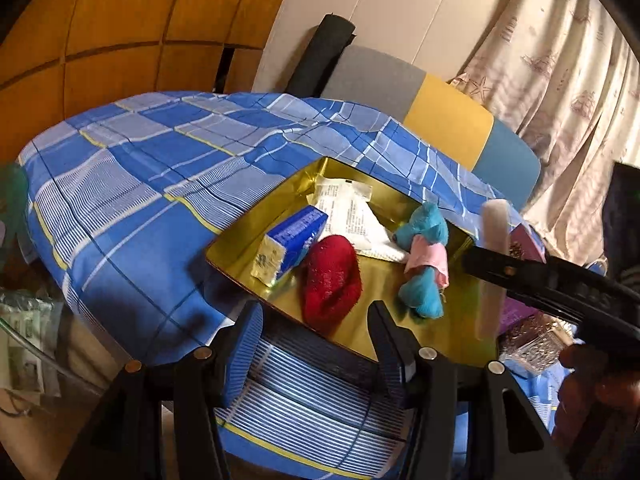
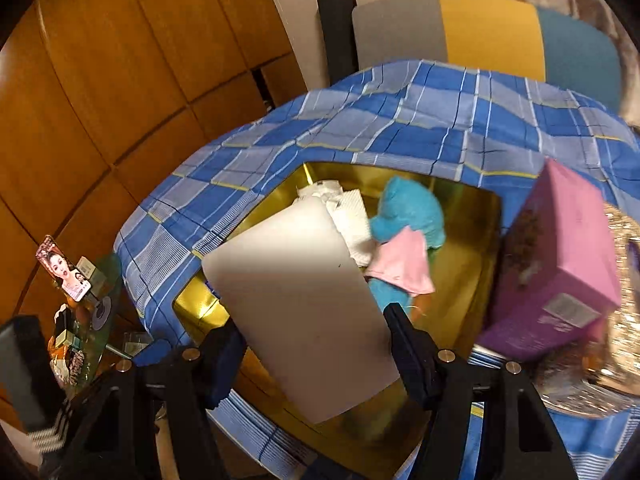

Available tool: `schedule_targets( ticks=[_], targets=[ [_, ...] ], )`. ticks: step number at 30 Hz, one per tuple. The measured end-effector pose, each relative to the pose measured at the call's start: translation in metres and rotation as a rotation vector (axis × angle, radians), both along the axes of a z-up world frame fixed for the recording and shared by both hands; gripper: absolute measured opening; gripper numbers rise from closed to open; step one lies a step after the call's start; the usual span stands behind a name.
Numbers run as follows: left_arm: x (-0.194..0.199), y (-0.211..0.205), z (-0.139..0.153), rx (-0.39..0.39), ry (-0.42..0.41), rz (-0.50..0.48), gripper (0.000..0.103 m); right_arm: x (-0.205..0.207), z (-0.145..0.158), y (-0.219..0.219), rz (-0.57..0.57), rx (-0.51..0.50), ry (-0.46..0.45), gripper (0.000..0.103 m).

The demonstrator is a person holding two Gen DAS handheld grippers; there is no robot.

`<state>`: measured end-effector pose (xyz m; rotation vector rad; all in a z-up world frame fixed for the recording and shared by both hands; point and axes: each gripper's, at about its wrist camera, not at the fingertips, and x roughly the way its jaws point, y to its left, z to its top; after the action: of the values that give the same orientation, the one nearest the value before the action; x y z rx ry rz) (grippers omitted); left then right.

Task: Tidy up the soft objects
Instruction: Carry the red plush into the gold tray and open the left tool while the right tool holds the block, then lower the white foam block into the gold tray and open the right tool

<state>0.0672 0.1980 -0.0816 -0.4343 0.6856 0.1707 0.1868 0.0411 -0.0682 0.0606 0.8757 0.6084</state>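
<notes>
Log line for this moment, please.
left gripper: open, empty | right gripper: holding white pad over gold tray | tray: red plush, blue plush

gold tray [image 1: 236, 240], red plush [image 1: 331, 280], blue/white plaid cloth [image 1: 140, 168], purple box [image 2: 560, 264]

A purple box [image 2: 556, 264] is seen at the desk's right edge, and a tricolour chair back [image 2: 480, 32] beyond its far edge.

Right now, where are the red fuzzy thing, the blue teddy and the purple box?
Red fuzzy thing [image 1: 331, 280], left wrist view, its middle.
Blue teddy [image 1: 426, 226], left wrist view, its head.
Purple box [image 2: 556, 264], right wrist view, its side.
</notes>
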Motion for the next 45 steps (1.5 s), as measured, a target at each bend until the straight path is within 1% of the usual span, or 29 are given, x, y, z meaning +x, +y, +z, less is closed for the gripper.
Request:
schedule_targets(
  ticks=[3, 7, 11, 15, 17, 20, 22, 23, 27, 30, 32, 34, 39, 43, 45],
  targets=[
    [-0.001, 0.002, -0.001, -0.003, -0.014, 0.011, 0.055, 0.011, -0.007, 0.010, -0.009, 0.003, 0.038, 0.067],
    [0.001, 0.002, -0.002, -0.009, -0.012, 0.016, 0.055, 0.029, -0.020, 0.026, -0.025, 0.011, 0.093, 0.068],
    [0.001, 0.001, -0.002, -0.003, -0.019, 0.015, 0.055, 0.050, -0.032, 0.040, -0.061, 0.019, 0.137, 0.069],
    [0.002, 0.001, -0.003, -0.001, -0.013, 0.015, 0.055, 0.068, -0.043, 0.048, -0.119, 0.017, 0.169, 0.075],
    [0.002, 0.002, -0.005, -0.002, -0.009, 0.017, 0.055, 0.074, -0.049, 0.050, -0.137, 0.005, 0.189, 0.075],
    [0.003, 0.004, -0.006, -0.006, -0.006, 0.017, 0.055, 0.071, -0.048, 0.048, -0.147, -0.020, 0.181, 0.078],
    [0.003, 0.005, -0.006, -0.009, -0.009, 0.021, 0.055, 0.064, -0.044, 0.044, -0.141, -0.010, 0.166, 0.082],
    [0.004, 0.005, -0.006, -0.012, -0.007, 0.020, 0.055, 0.060, -0.040, 0.042, -0.142, -0.001, 0.161, 0.082],
    [0.004, 0.005, -0.008, -0.018, -0.003, 0.017, 0.055, 0.043, -0.021, 0.027, -0.149, 0.042, 0.108, 0.083],
    [0.004, 0.003, -0.010, -0.014, 0.002, 0.009, 0.055, 0.026, 0.000, 0.014, -0.156, 0.082, 0.048, 0.084],
    [0.005, 0.000, -0.011, -0.008, 0.006, -0.001, 0.055, 0.011, 0.015, 0.004, -0.159, 0.100, 0.000, 0.086],
    [0.005, -0.003, -0.012, -0.005, 0.007, -0.010, 0.055, -0.004, 0.025, -0.003, -0.141, 0.110, -0.041, 0.088],
    [0.005, -0.013, -0.014, -0.006, 0.008, -0.056, 0.055, -0.046, 0.042, -0.022, -0.099, 0.044, -0.176, 0.088],
    [0.005, -0.031, -0.020, -0.030, 0.021, -0.123, 0.055, -0.083, 0.046, -0.059, -0.130, -0.033, -0.308, 0.089],
    [0.005, -0.042, -0.021, -0.032, 0.026, -0.160, 0.055, -0.096, 0.045, -0.085, -0.171, -0.054, -0.347, 0.089]
  ],
)
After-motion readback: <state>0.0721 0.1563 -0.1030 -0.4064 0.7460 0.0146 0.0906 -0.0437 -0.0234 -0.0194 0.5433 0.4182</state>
